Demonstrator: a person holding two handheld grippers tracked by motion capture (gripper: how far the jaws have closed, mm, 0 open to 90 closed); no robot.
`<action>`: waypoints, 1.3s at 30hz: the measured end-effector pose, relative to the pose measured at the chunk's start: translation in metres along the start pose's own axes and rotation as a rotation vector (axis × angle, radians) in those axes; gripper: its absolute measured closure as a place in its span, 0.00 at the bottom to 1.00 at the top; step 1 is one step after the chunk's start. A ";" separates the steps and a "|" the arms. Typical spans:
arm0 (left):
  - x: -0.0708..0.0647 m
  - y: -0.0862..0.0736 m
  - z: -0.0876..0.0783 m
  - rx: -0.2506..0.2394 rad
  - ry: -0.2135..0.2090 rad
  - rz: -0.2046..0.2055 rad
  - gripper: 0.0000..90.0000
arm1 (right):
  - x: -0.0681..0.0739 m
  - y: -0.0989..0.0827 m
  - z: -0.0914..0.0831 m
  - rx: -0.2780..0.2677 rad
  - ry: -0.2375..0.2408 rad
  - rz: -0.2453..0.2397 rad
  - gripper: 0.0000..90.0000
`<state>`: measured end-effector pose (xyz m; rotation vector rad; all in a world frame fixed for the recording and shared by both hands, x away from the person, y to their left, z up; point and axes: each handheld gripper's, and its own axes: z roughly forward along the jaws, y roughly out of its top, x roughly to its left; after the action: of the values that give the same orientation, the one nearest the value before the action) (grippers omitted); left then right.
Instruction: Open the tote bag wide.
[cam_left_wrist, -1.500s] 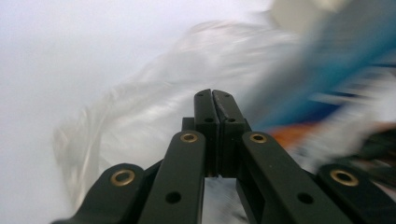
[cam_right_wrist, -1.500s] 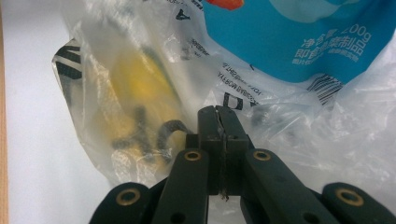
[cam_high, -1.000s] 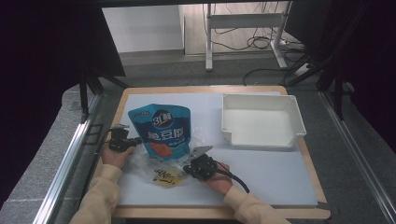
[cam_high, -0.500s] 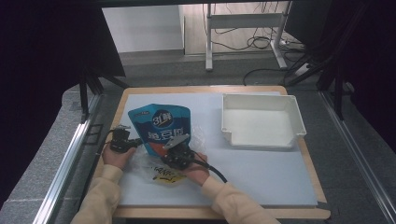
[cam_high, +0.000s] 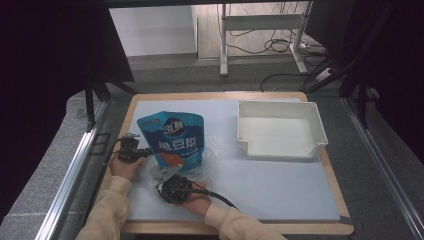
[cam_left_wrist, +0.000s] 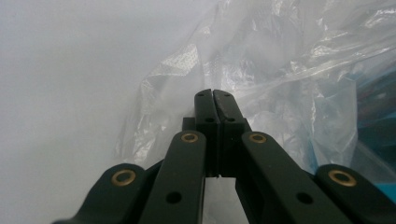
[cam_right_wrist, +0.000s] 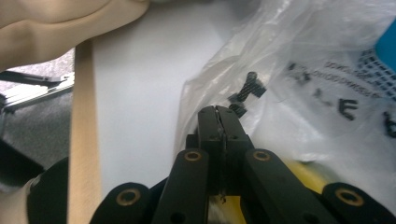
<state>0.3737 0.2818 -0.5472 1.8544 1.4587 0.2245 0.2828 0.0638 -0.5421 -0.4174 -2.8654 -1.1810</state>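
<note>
- Here, the left gripper (cam_high: 131, 150) lies at the left edge of the blue pouch (cam_high: 172, 139), its jaws pressed together; in the left gripper view the left gripper (cam_left_wrist: 214, 95) has its tips against crumpled clear plastic bag (cam_left_wrist: 280, 74), and whether film is pinched between them I cannot tell.
- The right gripper (cam_high: 167, 181) sits just below the pouch's lower edge, jaws also together.
- In the right gripper view, the right gripper (cam_right_wrist: 217, 112) meets the edge of the clear plastic bag (cam_right_wrist: 299, 84), which spreads ahead and to its right, with black print on the film and something yellow showing under it beside the jaws.
- The blue pouch lies flat, between and just beyond the two grippers.
- A white tray (cam_high: 280, 131) stands well apart, off to the right gripper's far right side, on the pale mat (cam_high: 280, 190).
</note>
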 end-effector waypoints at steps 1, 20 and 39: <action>0.000 0.000 0.000 -0.001 0.000 -0.001 1.00 | 0.001 -0.001 0.000 -0.003 -0.002 -0.006 0.99; -0.013 0.019 -0.067 -0.231 -0.166 0.020 1.00 | -0.022 0.011 -0.068 -0.187 -0.082 0.078 0.99; -0.045 -0.002 -0.122 -0.253 -0.180 0.147 0.99 | -0.029 0.004 -0.111 -0.236 -0.084 0.086 0.99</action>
<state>0.2889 0.2958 -0.4497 1.7275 1.1189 0.2915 0.3016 -0.0176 -0.4636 -0.6035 -2.7502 -1.5262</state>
